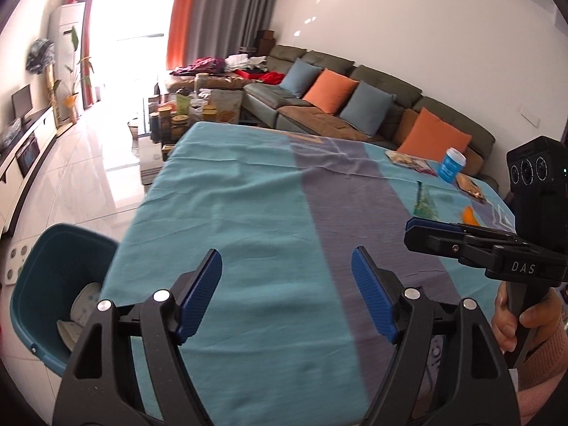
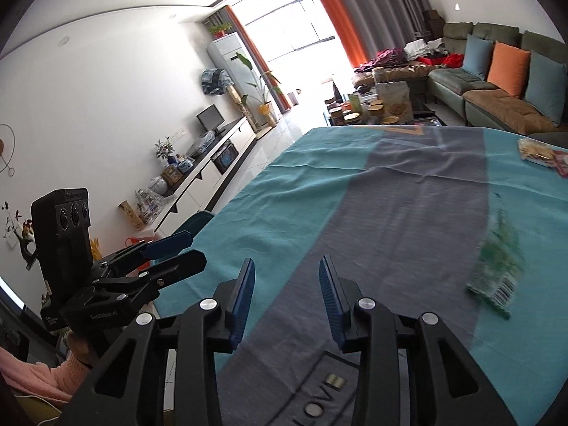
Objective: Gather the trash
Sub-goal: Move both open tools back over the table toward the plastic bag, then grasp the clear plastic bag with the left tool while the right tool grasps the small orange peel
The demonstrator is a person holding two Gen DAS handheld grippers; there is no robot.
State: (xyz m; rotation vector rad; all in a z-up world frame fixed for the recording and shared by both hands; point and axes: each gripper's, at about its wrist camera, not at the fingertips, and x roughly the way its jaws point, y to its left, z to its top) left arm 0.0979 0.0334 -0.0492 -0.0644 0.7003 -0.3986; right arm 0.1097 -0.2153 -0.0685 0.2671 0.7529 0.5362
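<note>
A wide worktop is seen, draped in a teal cloth with a grey band down the middle; most of its surface is bare. A grey-green sofa with orange and blue cushions is set against the far wall.

Beside the worktop's near left corner, a teal bin is placed on the floor, and some pale discarded items can be made out inside it, so part of the collecting appears to be done.

The remaining trash is gathered on the worktop's right side: a blue cup with a white lid, flat snack wrappers beside it, a crumpled green packet, a brown wrapper and a small orange scrap. These are judged still to be picked up.

The left gripper is held over bare cloth, its blue-padded fingers spread wide with nothing between them. The right gripper is parted more narrowly and is also empty; the green packet lies well to its right.

"DAS" can be read on the right gripper's body, "GenRobot.AI" on the left one's, and "LOVE" on the cloth's near edge. The cup's printing is too small to be read.
</note>
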